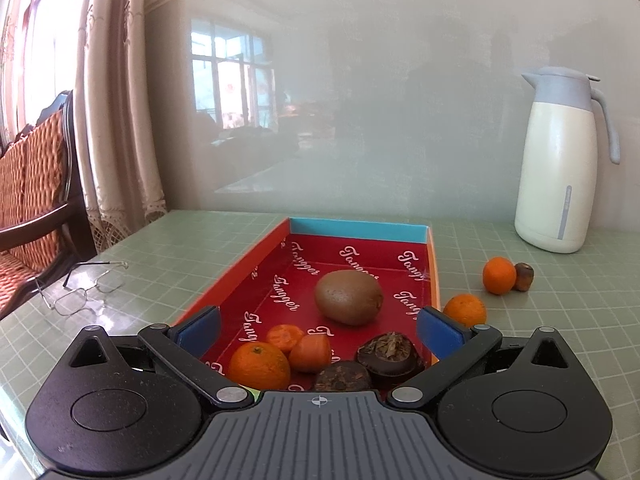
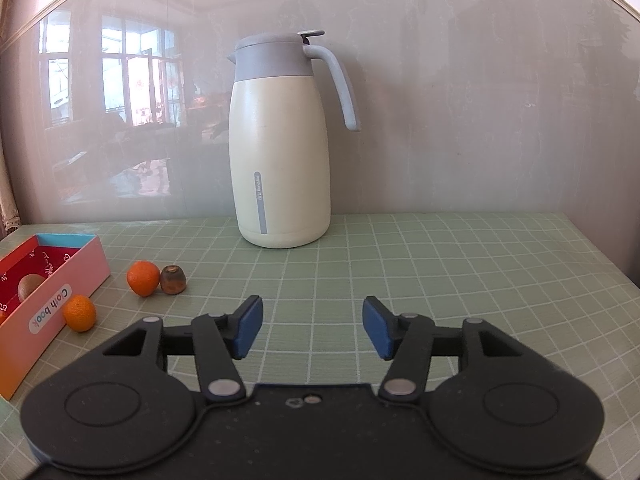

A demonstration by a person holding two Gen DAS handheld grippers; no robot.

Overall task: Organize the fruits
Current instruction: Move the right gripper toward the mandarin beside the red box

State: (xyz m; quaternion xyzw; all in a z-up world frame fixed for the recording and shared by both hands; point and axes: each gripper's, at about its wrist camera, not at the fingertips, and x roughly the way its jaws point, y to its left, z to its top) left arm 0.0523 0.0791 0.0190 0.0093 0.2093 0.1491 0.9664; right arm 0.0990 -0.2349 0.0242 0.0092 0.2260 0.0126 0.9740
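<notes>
Nearest in the left wrist view, the left gripper (image 1: 319,330) stands wide, nothing between its blue pads, poised over the near end of the red-lined box (image 1: 362,226). Just beyond the pads lie a whole tangerine (image 1: 260,365), two peeled orange pieces (image 1: 310,352), and two dark dried fruits (image 1: 390,354) (one shows a leafy filling). Farther in, at the middle of the box, rests a kiwi (image 1: 348,297). Outside the box's right wall, on the green gridded bench (image 1: 560,320), sits a small tangerine (image 1: 466,310), touching or nearly touching the wall; farther right a second tangerine (image 1: 499,275) leans against a brown dried fruit (image 1: 524,277). A pair of glasses (image 1: 82,292) lies at left.

In the right wrist view, the right gripper (image 2: 313,326) is partly spread and empty, above bare bench. At the back stands a cream thermos jug (image 2: 280,144) against the wall.
</notes>
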